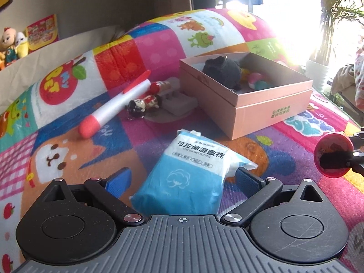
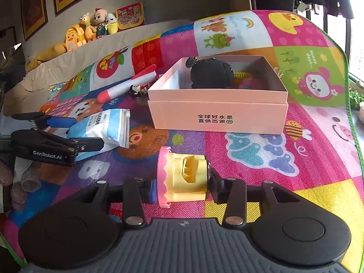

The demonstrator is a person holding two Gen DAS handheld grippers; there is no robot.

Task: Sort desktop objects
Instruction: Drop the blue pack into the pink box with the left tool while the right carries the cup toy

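Sideways between its pads, the right gripper (image 2: 182, 187) clamped a small yellow plastic toy with a scalloped pink rim (image 2: 183, 178), holding it above the colourful cartoon-patterned play mat (image 2: 273, 159). Nearby on the left, the left gripper (image 1: 183, 178) stood wide, its blue-padded fingers (image 1: 120, 178) on either side of a blue-and-white soft packet of wet cotton pads (image 1: 188, 170); whether the pads pressed it I could not tell. Beyond both, an open pink cardboard box (image 2: 218, 116) sat on the mat, holding a black plush toy (image 2: 210, 74) and other small items. Left of the box lay a white foam rocket with a red tip (image 1: 116, 104) and a small red-and-black figurine (image 1: 143, 105).
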